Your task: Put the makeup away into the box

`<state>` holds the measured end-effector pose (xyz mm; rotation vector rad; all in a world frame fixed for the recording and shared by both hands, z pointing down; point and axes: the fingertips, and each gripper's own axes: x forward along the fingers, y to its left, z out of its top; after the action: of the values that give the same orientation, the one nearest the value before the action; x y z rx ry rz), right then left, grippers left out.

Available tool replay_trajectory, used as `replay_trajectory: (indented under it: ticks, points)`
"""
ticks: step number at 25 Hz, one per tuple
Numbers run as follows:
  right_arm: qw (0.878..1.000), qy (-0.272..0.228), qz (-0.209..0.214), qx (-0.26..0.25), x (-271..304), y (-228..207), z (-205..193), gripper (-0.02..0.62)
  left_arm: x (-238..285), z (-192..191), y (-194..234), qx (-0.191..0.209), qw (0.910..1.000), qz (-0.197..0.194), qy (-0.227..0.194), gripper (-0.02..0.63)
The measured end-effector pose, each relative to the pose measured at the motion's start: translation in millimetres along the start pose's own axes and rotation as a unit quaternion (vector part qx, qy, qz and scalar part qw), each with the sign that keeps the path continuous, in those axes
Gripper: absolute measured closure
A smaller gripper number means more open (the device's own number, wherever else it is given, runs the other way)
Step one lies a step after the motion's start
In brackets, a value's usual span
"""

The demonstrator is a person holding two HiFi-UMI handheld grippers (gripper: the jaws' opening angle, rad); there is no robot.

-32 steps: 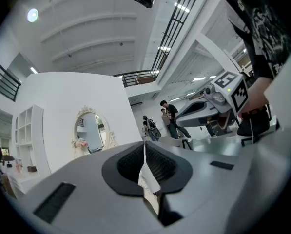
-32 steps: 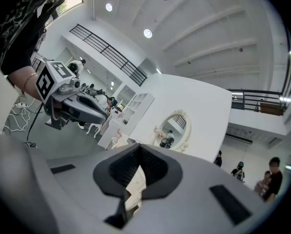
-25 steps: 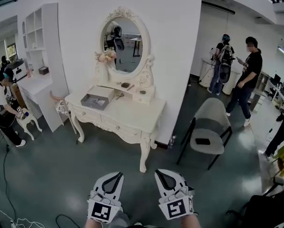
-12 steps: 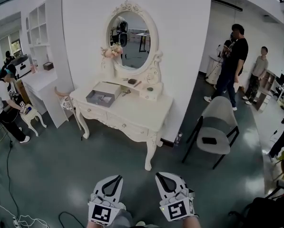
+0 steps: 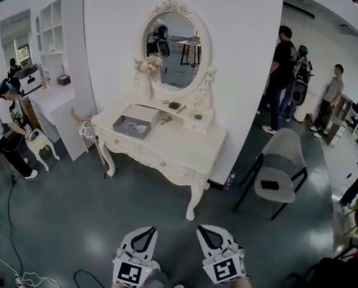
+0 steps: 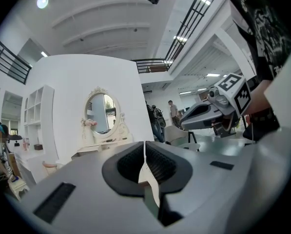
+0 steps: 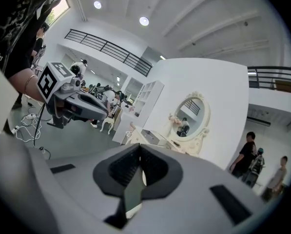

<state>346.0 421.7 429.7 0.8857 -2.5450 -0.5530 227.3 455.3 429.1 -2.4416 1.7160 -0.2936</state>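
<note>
A white dressing table (image 5: 179,149) with an oval mirror (image 5: 176,50) stands against the wall ahead. On its left part lies an open grey box (image 5: 131,126). Small dark makeup items (image 5: 174,105) lie on the raised shelf under the mirror, and another (image 5: 165,120) is beside the box. My left gripper (image 5: 147,230) and right gripper (image 5: 204,228) are at the bottom of the head view, far from the table, both shut with nothing in them. In the left gripper view the left gripper (image 6: 145,145) has its jaws together; the right gripper (image 7: 139,147) shows the same in its own view.
A grey chair (image 5: 280,176) stands right of the table. A white shelf unit and desk (image 5: 59,95) and a small stool (image 5: 39,143) are at the left, with a person (image 5: 2,131) beside them. Several people (image 5: 280,77) stand at the back right. Cables (image 5: 11,275) lie on the floor.
The dressing table has shifted right and grown nearer in the head view. Both grippers sit a little lower in the frame. The people at the right have walked about.
</note>
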Motion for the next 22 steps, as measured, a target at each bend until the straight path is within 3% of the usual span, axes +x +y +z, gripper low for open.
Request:
replay_trajectory:
  ticks: [10,22]
  points:
    - [1.000,0.022,0.001,0.012,73,-16,1,0.586,48,-14,62,-0.009,0.9997,-0.022,0.000,0.583]
    - [0.998,0.025,-0.059,0.026,140,-38,16,0.584,87,-26,128,0.013,0.9980,-0.061,-0.009,0.583]
